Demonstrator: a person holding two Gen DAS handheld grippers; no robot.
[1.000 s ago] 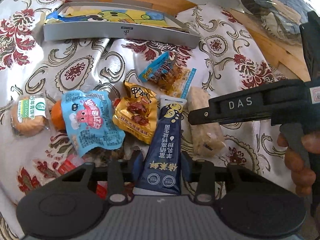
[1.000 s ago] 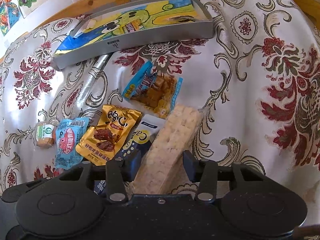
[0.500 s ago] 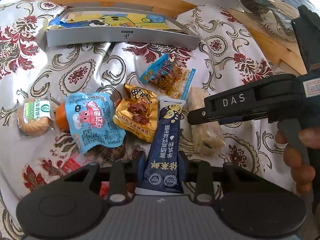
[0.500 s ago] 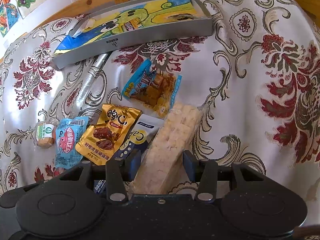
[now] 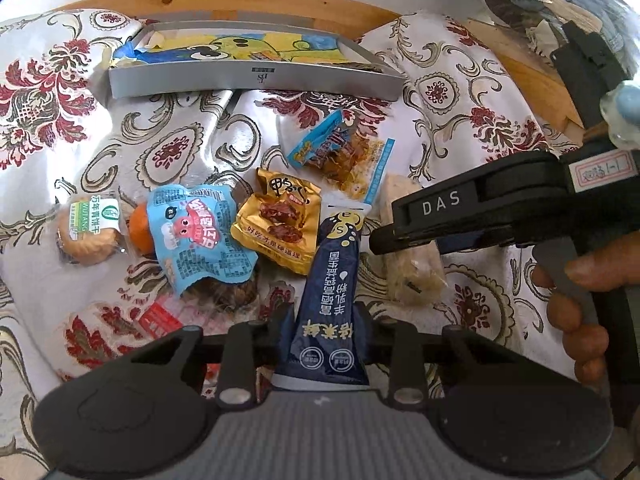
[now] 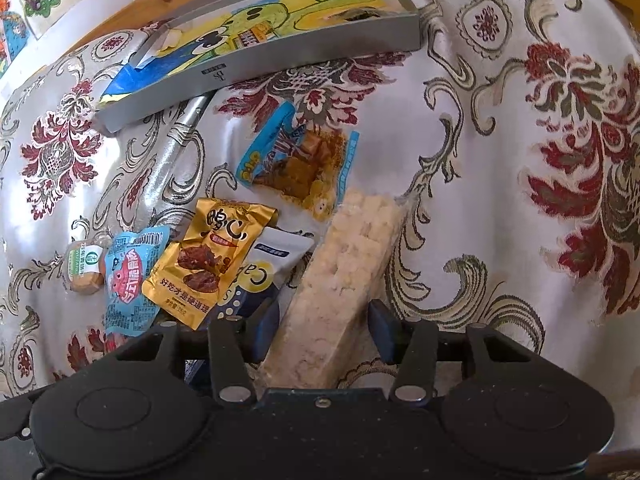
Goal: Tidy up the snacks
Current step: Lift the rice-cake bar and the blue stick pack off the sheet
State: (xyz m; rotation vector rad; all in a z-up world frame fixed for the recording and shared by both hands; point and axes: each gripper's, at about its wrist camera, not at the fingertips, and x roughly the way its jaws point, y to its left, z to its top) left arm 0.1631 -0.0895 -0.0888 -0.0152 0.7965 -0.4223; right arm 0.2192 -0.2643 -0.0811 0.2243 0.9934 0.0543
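On the floral cloth lies a row of snacks. My left gripper [image 5: 324, 320] is shut on the near end of a navy sachet [image 5: 334, 280], whose far end rests on the cloth. In the right wrist view, a pale crumbly bar [image 6: 340, 280] runs between the fingers of my right gripper [image 6: 324, 316]. Its jaws stand open with a thin gap beside the bar. The left wrist view shows the bar [image 5: 412, 264] under the right gripper's black arm. A gold pack [image 5: 280, 220], a light-blue pack [image 5: 196, 232], a blue-and-clear pack [image 5: 340, 156] and a round biscuit [image 5: 86, 228] lie around.
A grey tray [image 5: 256, 78] with a cartoon-printed bottom stands at the back, near a wooden edge [image 5: 240, 0]. A small orange item [image 5: 140, 232] peeks from under the light-blue pack. A hand [image 5: 576, 300] holds the right gripper's handle. Bare cloth stretches right of the bar [image 6: 520, 200].
My left gripper's fingers have narrowed onto the navy sachet, and its view has risen a little. The right gripper's finger gap is unchanged; its view has shifted slightly.
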